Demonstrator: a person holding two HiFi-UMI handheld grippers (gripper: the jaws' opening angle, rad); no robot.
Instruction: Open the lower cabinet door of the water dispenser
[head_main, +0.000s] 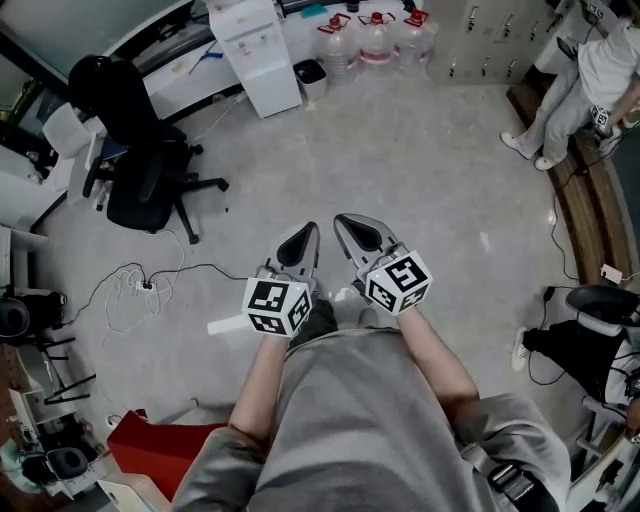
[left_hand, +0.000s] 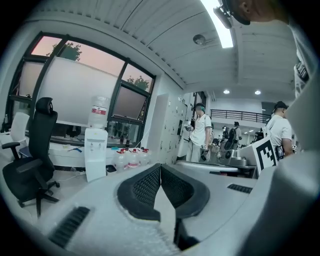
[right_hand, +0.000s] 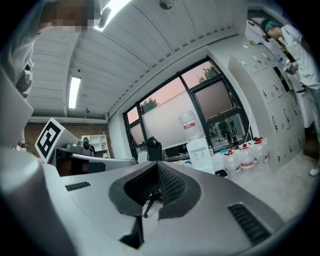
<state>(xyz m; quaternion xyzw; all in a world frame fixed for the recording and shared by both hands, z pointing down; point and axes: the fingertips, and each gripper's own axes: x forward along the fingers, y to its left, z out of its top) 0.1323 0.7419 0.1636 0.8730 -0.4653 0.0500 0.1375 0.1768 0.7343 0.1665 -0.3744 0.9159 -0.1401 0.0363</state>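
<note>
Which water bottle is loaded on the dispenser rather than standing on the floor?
The bottle seated on top of the white water dispenser; the other three bottles stand in a row on the floor beside it.

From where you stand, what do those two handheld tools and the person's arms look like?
Both the left gripper and right gripper are pale grey, tapered shells with black ribbed pads inside the jaws. Each carries a white cube printed with black square markers. The person wears a grey short-sleeved shirt.
</note>
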